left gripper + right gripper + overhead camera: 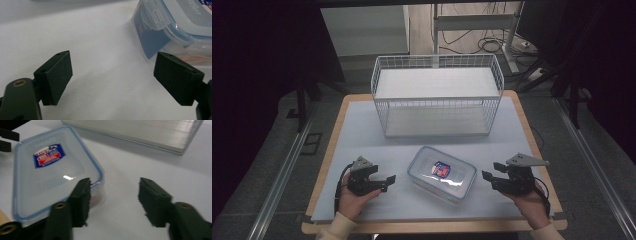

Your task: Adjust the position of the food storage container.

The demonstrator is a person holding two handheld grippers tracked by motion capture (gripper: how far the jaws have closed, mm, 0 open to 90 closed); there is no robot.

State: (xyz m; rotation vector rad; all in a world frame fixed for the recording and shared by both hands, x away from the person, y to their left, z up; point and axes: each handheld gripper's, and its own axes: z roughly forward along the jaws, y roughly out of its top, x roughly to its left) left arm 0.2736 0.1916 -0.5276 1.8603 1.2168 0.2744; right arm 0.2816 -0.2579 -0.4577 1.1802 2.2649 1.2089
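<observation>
A clear plastic food container (442,174) with a blue-rimmed snap lid and a red and blue label lies on the white mat, between my two grippers. My left gripper (387,182) rests to its left, open and holding nothing. In the left gripper view the jaws (113,67) stand wide apart and the container (175,22) is at the upper right, clear of them. My right gripper (489,173) sits to the container's right, also open. In the right gripper view the gripper (113,195) is open with the container (50,170) beyond its left jaw, not between the jaws.
A white wire basket (437,95) with a shelf stands at the back of the table, open toward me; its base (140,132) lies ahead of the right gripper. The white mat (362,130) covers a wooden table with edges near both hands.
</observation>
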